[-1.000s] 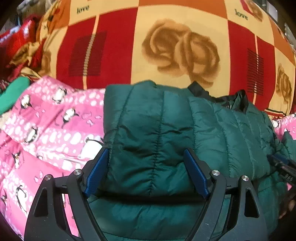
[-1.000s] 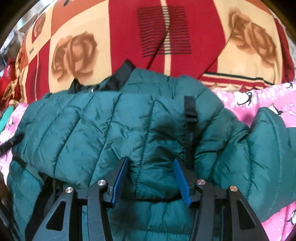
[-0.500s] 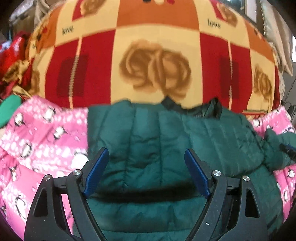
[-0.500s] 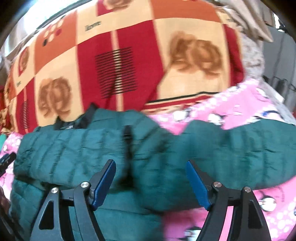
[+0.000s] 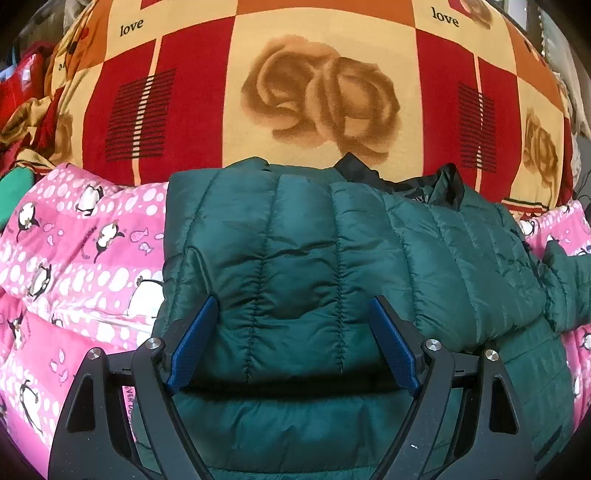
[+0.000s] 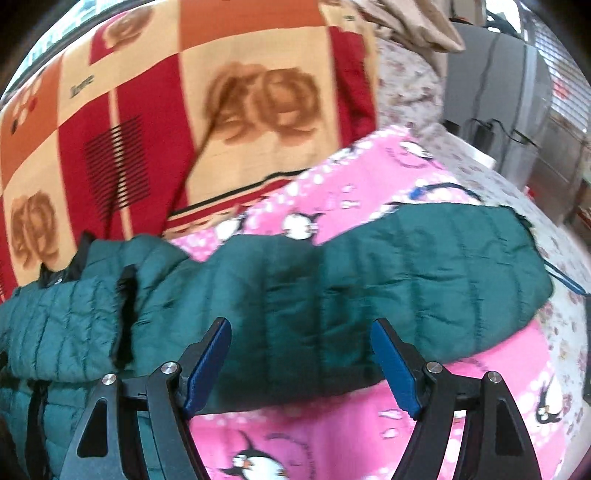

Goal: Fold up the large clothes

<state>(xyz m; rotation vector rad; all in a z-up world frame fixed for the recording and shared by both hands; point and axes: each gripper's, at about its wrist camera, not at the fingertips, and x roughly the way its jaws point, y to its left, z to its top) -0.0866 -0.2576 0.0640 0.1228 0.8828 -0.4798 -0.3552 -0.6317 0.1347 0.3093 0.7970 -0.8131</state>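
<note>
Fingers (image 5: 192, 343) of left gripper (image 5: 293, 343) and right gripper (image 6: 301, 363) spread wide, empty, low over green puffer jacket (image 5: 314, 258).

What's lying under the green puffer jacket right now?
The green puffer jacket lies on a pink penguin-print blanket, with its outstretched sleeve on it too. What's beneath the jacket's middle is covered.

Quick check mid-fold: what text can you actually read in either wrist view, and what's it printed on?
"love": rose blanket, upper left.
"love": same blanket, upper right.
Partial white print under the left tongs, unreadable.
Jacket collar label: too small.
Right view: blanket word blurred.
</note>
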